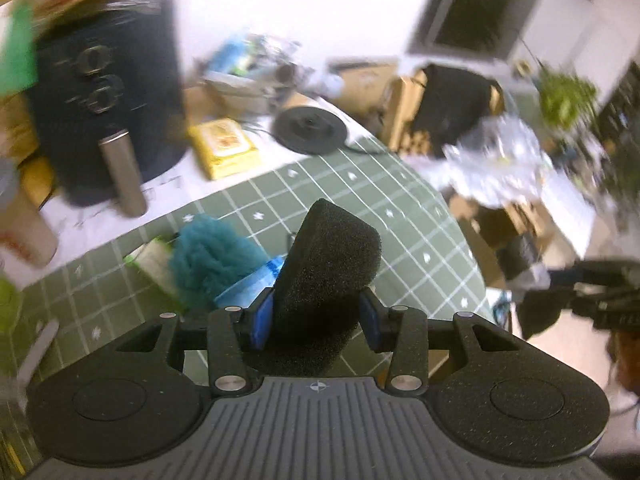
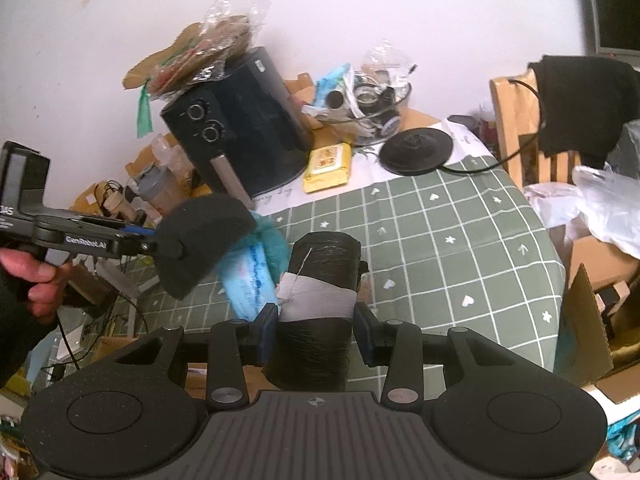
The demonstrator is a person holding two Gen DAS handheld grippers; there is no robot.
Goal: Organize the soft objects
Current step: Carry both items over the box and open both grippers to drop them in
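Note:
My left gripper [image 1: 316, 316] is shut on a black foam sponge [image 1: 326, 264], held clear above the green checked tablecloth [image 1: 360, 192]. From the right wrist view that same left gripper [image 2: 160, 240] shows at the left with the black foam sponge [image 2: 200, 240] in its jaws, a hand behind it. My right gripper [image 2: 314, 326] is shut on a black roll of bags [image 2: 320, 304] with a grey paper band. On the cloth lie a teal fluffy cloth [image 1: 212, 256] and a blue-and-white soft pack [image 2: 250, 280].
A black air fryer [image 2: 244, 128] stands at the back of the table, with a yellow wipes pack [image 2: 328, 168] and a black kettle base [image 2: 416, 150] beside it. A wooden chair [image 2: 516, 128] draped in black cloth and plastic bags [image 2: 600, 200] stand to the right.

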